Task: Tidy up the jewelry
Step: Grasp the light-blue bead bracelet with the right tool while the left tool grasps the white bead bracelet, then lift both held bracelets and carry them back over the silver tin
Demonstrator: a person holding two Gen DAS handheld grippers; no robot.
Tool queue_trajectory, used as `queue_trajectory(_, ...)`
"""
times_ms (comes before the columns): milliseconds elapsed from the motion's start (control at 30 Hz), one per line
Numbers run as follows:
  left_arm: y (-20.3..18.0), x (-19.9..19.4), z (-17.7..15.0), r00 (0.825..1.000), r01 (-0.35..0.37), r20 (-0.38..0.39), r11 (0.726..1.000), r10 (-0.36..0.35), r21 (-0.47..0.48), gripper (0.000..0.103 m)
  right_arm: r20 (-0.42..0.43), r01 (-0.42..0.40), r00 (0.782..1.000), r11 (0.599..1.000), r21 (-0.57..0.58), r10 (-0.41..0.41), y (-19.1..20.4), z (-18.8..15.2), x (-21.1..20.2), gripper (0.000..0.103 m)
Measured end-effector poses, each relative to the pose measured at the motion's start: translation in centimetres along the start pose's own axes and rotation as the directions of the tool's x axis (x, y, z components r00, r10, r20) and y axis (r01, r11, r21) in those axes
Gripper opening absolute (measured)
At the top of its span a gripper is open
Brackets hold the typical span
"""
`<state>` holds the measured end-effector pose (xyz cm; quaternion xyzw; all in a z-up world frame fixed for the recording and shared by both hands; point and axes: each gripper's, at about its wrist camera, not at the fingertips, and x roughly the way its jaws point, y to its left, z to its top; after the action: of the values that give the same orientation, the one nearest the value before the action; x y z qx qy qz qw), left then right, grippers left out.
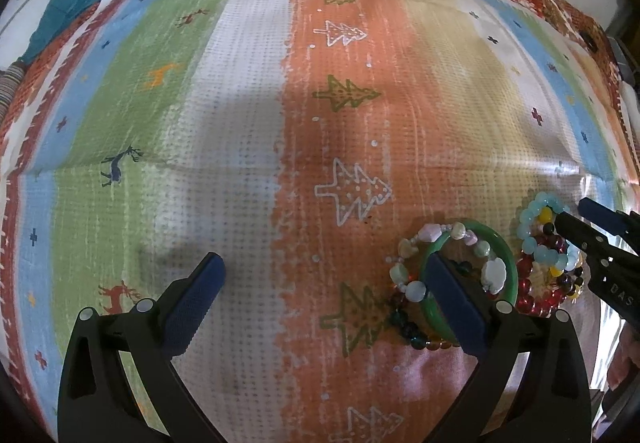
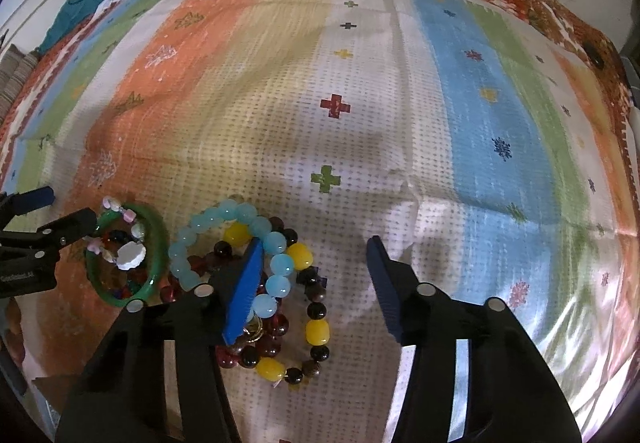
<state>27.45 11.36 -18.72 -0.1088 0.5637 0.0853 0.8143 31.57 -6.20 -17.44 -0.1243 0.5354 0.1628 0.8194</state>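
Right claw [image 2: 316, 279] half-open, holding nothing, left pad inside the bead pile; close on the yellow-and-dark bracelet [image 2: 316, 331] only (pale-blue bracelet [image 2: 276, 283] overlaps). Left claw [image 1: 320, 299] wide open, empty.

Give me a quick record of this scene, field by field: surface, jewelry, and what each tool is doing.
surface: striped patterned cloth
jewelry: green bangle, light blue bead bracelet, yellow and dark bead bracelet, red bead bracelet, pastel stone bracelet, piled together
left tool: open, one finger over the green bangle
right tool: open, straddling the yellow and dark bead bracelet
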Motion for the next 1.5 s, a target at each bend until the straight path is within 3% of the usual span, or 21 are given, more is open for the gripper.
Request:
queue_trajectory(100, 0.1, 0.0, 0.1, 1.0, 0.004, -0.001, 1.0, -0.004, -0.003, 0.095, -0.003, -0.008, 1.0, 1.0, -0.011, 0.008, 0.2, -0.1, 0.1, 0.04)
queue_trajectory(167, 0.3, -0.1, 0.1, 1.0, -0.01, -0.007, 1.0, 0.01, 0.0, 0.088, -0.004, -0.012, 1.0, 1.0, -0.018, 0.012, 0.4, 0.0, 0.1, 0.034)
queue_trajectory(367, -0.7, 0.1, -0.3, 0.999, -0.038, -0.005, 0.998, 0.038, 0.056, 0.088, 0.0, -0.021, 1.0, 0.999, -0.036, 0.021, 0.8, 0.0, 0.0, 0.021)
queue_trajectory(467, -1.3, 0.0, -0.3, 0.999, -0.047, 0.0, 0.996, 0.047, 0.078, 0.079, 0.006, -0.009, 1.0, 0.999, -0.046, 0.01, 0.7, 0.0, -0.1, 0.015)
queue_trajectory(667, -2.3, 0.1, -0.2, 0.998, -0.057, 0.011, 0.991, 0.056, 0.12, 0.054, 0.011, -0.018, 1.0, 0.999, -0.05, 0.019, 0.5, 0.0, -0.1, 0.015)
queue_trajectory(767, -2.5, 0.0, -0.1, 0.999, -0.041, 0.011, 0.99, 0.04, 0.131, 0.033, 0.013, -0.021, 1.0, 0.998, -0.053, 0.022, 0.5, -0.1, -0.2, 0.013)
queue_trajectory(833, -2.5, 0.2, -0.1, 0.999, -0.035, 0.007, 0.991, 0.034, 0.133, 0.008, 0.015, -0.019, 1.0, 0.998, -0.055, 0.02, 0.5, -0.1, -0.2, 0.013)
queue_trajectory(1333, -2.3, -1.2, 0.5, 0.999, -0.006, 0.033, 0.994, 0.003, 0.112, 0.008, 0.038, -0.044, 0.998, 0.998, -0.053, 0.046, 0.3, -0.1, -1.4, 0.013)
queue_trajectory(1500, -2.6, -1.2, 0.3, 1.0, -0.014, 0.029, 0.993, 0.011, 0.119, 0.008, 0.018, -0.021, 1.0, 0.998, -0.051, 0.022, 0.3, -0.3, -0.9, 0.013)
